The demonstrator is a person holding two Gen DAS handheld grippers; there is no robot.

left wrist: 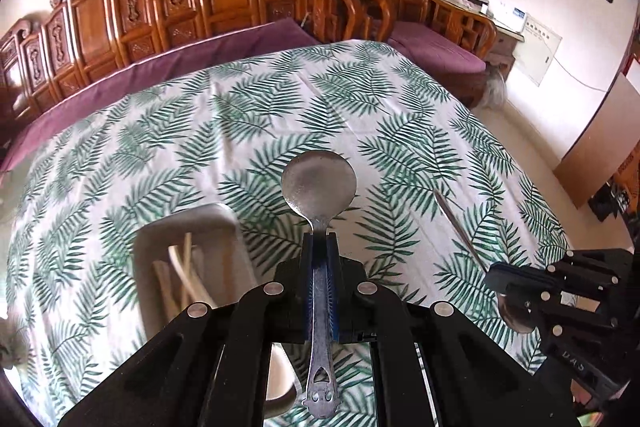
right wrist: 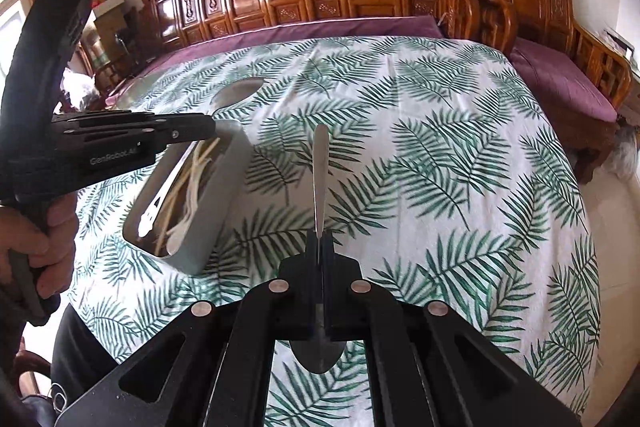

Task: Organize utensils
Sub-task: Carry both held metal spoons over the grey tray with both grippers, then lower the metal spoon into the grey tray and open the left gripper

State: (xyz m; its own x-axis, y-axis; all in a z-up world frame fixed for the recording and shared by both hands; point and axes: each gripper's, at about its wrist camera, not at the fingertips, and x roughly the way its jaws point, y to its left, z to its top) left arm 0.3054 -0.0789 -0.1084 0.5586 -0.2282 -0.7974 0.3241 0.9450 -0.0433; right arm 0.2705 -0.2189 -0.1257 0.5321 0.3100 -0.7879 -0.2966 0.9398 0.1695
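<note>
Both grippers are hanging above the table (right wrist: 460,155), each angled steeply downward over the leaf-print cloth and each carrying a metal spoon. The left gripper (left wrist: 320,239) is clamping its jaws tight on the handle of the round-bowled spoon (left wrist: 319,183), whose bowl is jutting forward past the fingertips while the patterned handle end is trailing back between the black linkage bars. In the right wrist view, the person's hand (right wrist: 36,243) is wrapping around the left gripper's grip at the left edge, with that gripper reaching level across the picture above the tray (right wrist: 212,211). The right gripper (right wrist: 319,239) is pinching the second spoon (right wrist: 320,163) edge-on, its narrow handle pointing forward and its bowl sitting back under the fingers; from the left wrist view it is showing at the right edge, handle slanting up and left over the cloth. The grey tray is lying on the cloth to the left of both spoons, holding pale chopsticks (right wrist: 192,183) and a white utensil.
</note>
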